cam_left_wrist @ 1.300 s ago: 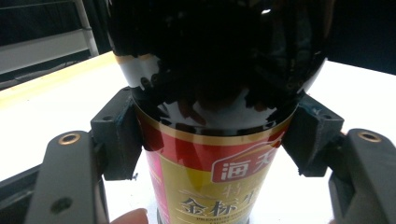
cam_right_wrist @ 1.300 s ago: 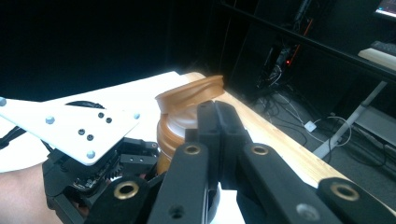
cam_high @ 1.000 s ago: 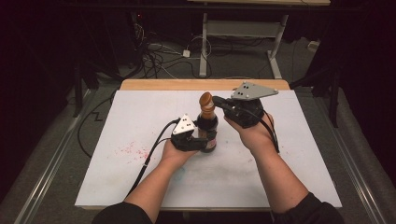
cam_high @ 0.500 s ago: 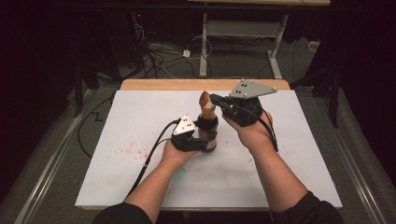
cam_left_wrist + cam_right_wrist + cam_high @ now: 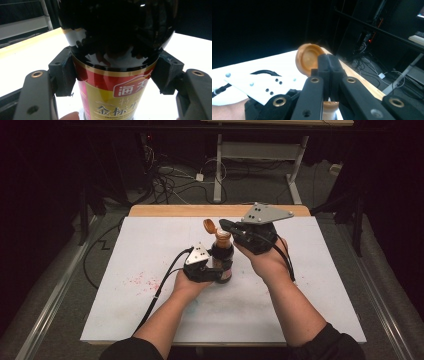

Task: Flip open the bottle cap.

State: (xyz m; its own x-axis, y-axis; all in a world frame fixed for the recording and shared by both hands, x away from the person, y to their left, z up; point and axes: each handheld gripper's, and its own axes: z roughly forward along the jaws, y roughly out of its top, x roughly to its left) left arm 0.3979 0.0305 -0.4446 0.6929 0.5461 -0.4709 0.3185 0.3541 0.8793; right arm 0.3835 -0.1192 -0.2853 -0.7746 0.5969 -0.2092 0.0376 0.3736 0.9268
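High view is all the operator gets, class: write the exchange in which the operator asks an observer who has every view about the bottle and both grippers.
Operator: Does the left gripper really grip the bottle?
Observer: Yes. In the left gripper view both pads press its sides, level with the top edge of the red and gold label.
Operator: Is anything held in the right gripper up by the cap?
Observer: No. In the right gripper view its jaws are shut on each other with nothing between them, and the open cap's hollow inside faces that camera.
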